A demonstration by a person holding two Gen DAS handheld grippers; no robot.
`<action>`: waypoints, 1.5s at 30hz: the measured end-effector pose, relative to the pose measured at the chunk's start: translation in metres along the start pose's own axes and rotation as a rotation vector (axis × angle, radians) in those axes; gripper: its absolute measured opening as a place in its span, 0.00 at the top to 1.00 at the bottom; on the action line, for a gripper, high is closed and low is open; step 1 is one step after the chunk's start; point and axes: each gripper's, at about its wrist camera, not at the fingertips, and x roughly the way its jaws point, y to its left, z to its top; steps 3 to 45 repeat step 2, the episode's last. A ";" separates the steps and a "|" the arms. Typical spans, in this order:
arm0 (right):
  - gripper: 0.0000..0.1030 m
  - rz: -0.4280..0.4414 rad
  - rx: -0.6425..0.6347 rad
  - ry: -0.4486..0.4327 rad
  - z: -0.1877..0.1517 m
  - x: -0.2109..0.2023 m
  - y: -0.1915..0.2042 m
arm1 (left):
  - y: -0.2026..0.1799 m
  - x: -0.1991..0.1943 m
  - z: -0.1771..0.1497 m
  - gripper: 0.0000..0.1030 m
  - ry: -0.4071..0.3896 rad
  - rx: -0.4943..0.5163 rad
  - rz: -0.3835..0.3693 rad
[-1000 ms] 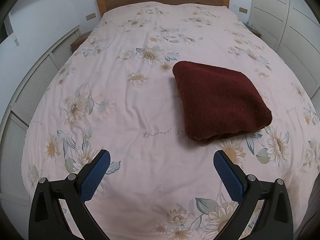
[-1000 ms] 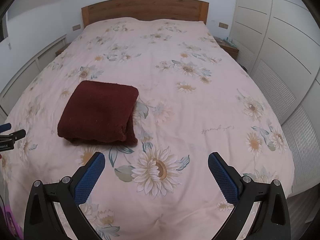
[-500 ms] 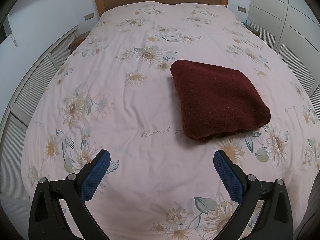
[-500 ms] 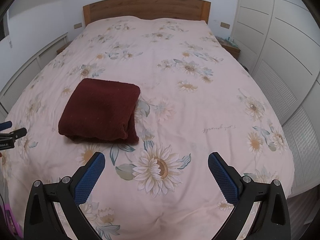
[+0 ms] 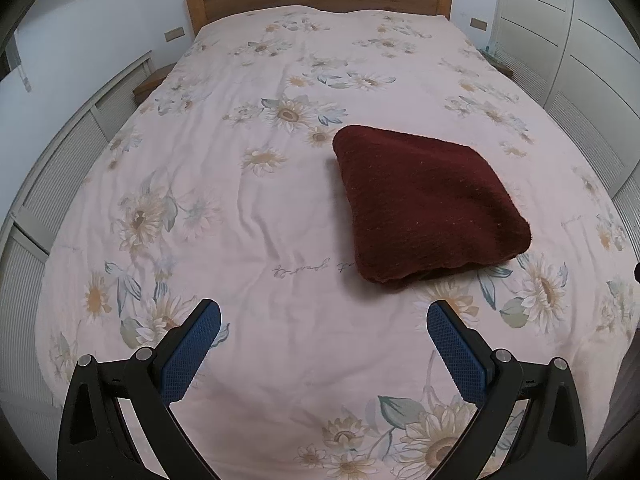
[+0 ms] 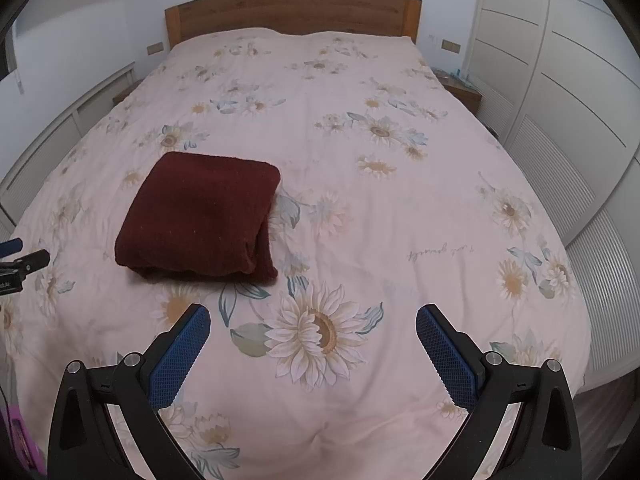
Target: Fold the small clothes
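The dark red garment (image 5: 428, 208) lies folded into a thick square on the floral bedspread (image 5: 256, 216), around the middle of the bed, apart from both grippers. The left gripper (image 5: 323, 316) is spread wide with nothing between its blue pads (image 5: 188, 354); the right gripper (image 6: 313, 322) is likewise wide open and empty. The right wrist view alone shows the garment's stacked folded edge on its right side, and the left gripper's tip at the left border. Both views show the wooden headboard (image 6: 294, 12) at the far end.

We note the folded maroon garment (image 5: 428, 204) now sits slightly farther ahead of our left gripper (image 5: 323, 316) than before.
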 end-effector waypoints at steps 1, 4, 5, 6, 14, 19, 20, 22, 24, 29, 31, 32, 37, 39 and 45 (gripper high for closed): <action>0.00 0.001 0.001 0.000 0.000 0.000 0.000 | 0.000 0.000 0.001 0.01 0.000 0.004 0.003; 0.00 0.001 0.000 0.000 0.000 0.000 0.000 | 0.000 0.001 0.002 0.01 0.001 0.007 0.005; 0.00 0.001 0.000 0.000 0.000 0.000 0.000 | 0.000 0.001 0.002 0.01 0.001 0.007 0.005; 0.00 0.001 0.000 0.000 0.000 0.000 0.000 | 0.000 0.001 0.002 0.01 0.001 0.007 0.005; 0.00 0.001 0.000 0.000 0.000 0.000 0.000 | 0.000 0.001 0.002 0.01 0.001 0.007 0.005; 0.00 0.001 0.000 0.000 0.000 0.000 0.000 | 0.000 0.001 0.002 0.01 0.001 0.007 0.005; 0.00 0.001 0.000 0.000 0.000 0.000 0.000 | 0.000 0.001 0.002 0.01 0.001 0.007 0.005; 0.00 0.001 0.000 0.000 0.000 0.000 0.000 | 0.000 0.001 0.002 0.01 0.001 0.007 0.005; 0.00 0.001 0.000 0.000 0.000 0.000 0.000 | 0.000 0.001 0.002 0.01 0.001 0.007 0.005; 0.00 0.001 0.000 0.000 0.000 0.000 0.000 | 0.000 0.001 0.002 0.01 0.001 0.007 0.005; 0.00 0.001 0.000 0.000 0.000 0.000 0.000 | 0.000 0.001 0.002 0.01 0.001 0.007 0.005; 0.00 0.001 0.000 0.000 0.000 0.000 0.000 | 0.000 0.001 0.002 0.01 0.001 0.007 0.005; 0.00 0.001 0.000 0.000 0.000 0.000 0.000 | 0.000 0.001 0.002 0.01 0.001 0.007 0.005; 0.00 0.001 0.000 0.000 0.000 0.000 0.000 | 0.000 0.001 0.002 0.01 0.001 0.007 0.005; 0.00 0.001 0.000 0.000 0.000 0.000 0.000 | 0.000 0.001 0.002 0.01 0.001 0.007 0.005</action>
